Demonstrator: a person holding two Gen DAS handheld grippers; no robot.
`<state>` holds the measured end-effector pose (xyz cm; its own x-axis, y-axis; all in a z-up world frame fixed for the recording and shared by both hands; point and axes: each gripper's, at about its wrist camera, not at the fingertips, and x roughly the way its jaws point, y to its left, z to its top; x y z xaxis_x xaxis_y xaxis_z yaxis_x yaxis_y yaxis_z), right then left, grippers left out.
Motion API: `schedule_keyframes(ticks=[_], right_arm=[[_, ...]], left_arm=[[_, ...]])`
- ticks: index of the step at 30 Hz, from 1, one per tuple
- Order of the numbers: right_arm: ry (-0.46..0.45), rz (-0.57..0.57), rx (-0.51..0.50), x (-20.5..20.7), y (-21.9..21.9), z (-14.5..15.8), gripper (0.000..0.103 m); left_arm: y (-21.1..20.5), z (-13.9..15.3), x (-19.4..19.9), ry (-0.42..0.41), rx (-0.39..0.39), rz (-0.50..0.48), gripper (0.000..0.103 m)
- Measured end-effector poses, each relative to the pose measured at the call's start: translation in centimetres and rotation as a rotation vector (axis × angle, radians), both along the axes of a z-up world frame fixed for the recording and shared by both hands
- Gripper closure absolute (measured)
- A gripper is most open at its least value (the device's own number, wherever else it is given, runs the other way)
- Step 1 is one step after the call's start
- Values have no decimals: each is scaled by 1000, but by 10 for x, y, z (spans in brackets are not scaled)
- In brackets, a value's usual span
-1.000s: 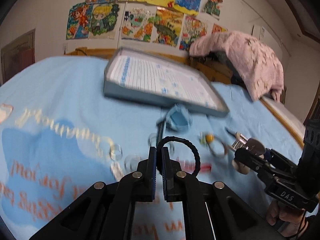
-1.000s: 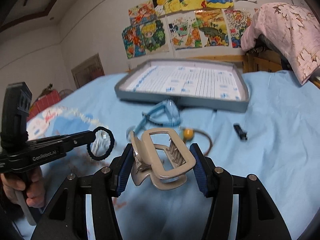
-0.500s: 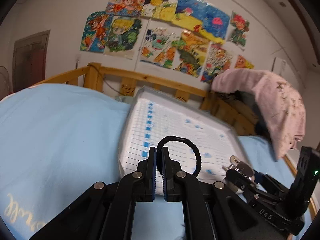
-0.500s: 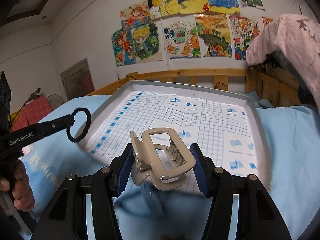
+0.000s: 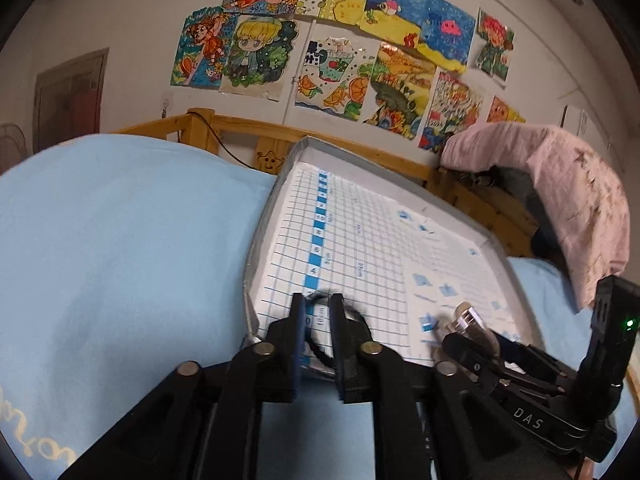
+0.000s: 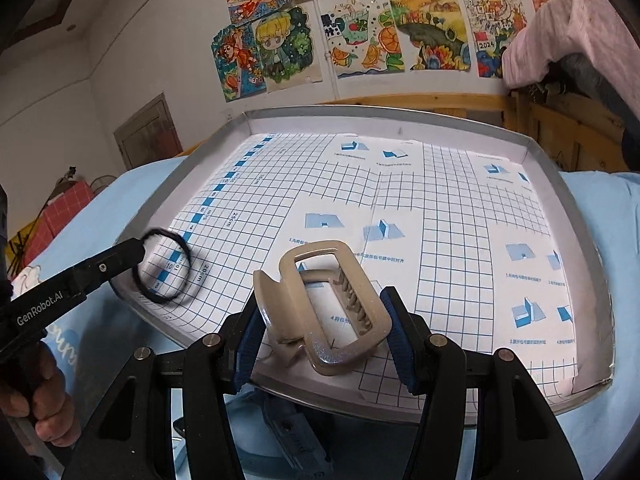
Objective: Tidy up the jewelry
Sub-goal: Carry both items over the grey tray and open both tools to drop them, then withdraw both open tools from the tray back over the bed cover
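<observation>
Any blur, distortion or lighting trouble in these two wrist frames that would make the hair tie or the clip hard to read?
Left wrist: strong fisheye bending, dim corners; the black hair tie is half hidden between the left gripper's fingers. Right wrist: the hair tie is motion-smeared over the tray; the beige hair clip in the right gripper is sharp, evenly lit.

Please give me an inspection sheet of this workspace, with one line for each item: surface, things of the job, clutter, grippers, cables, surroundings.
Surface: light blue bedsheet, with a grey tray lined with grid paper on it.
Job's things: black hair tie over the tray's near left corner; beige claw clip above the near edge.
Clutter: blue object under the tray's near edge, blurred.
Grippers: left hand-held gripper jaws just opened, hair tie loose between them; right hand-held gripper shut on claw clip.
Cables: dark cord over the wooden bed rail.
Surroundings: drawings on the wall, pink blanket.
</observation>
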<state>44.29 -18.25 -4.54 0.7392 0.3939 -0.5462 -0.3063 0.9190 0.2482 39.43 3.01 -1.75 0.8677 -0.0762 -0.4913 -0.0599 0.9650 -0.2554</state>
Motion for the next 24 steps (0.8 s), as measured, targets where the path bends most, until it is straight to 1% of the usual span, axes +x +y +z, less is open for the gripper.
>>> schedule_keyframes(ticks=[1, 2, 3, 4, 5, 6, 8, 10, 11, 13, 14, 15, 16, 18, 21, 24], right_arm=[[0, -3, 1, 1, -2, 1, 51], [-4, -5, 6, -1, -4, 2, 48], [-10, -14, 6, -4, -8, 3, 40], [-18, -19, 7, -6, -10, 5, 36], [-29, -18, 10, -10, -14, 8, 30], [-42, -25, 9, -15, -18, 11, 29], [-62, -45, 14, -26, -27, 19, 29], [-76, -67, 35, -38, -39, 26, 25], [-84, -76, 41, -43, -45, 29, 21], [-125, -102, 47, -63, -57, 41, 17], [-140, -107, 47, -69, -62, 44, 13], [-170, -115, 43, -81, -66, 52, 8], [-189, -120, 42, -90, -71, 57, 7], [-239, -129, 49, -112, -79, 72, 3], [-296, -136, 50, -146, -87, 90, 2], [-331, -142, 54, -181, -93, 102, 2]], left_arm=[[-1, 1, -2, -7, 1, -4, 74], [-3, 2, -4, -17, 10, -6, 66], [-6, 5, -8, -39, 24, -6, 46], [-9, 8, -13, -59, 32, -7, 28], [-12, 10, -18, -76, 37, -9, 23], [-15, 14, -23, -83, 46, 15, 16], [-15, 18, -32, -94, 32, 27, 15], [-13, 23, -43, -91, 7, 38, 14], [-11, 26, -50, -96, -5, 48, 13], [-9, 31, -64, -106, -16, 65, 6], [-8, 34, -71, -111, -15, 73, 4], [-8, 37, -80, -119, -10, 79, 2], [-8, 41, -91, -131, -2, 81, 0], [-10, 47, -111, -151, 24, 84, 0], [-13, 57, -146, -182, 51, 90, 0], [-17, 64, -183, -212, 77, 87, 0]])
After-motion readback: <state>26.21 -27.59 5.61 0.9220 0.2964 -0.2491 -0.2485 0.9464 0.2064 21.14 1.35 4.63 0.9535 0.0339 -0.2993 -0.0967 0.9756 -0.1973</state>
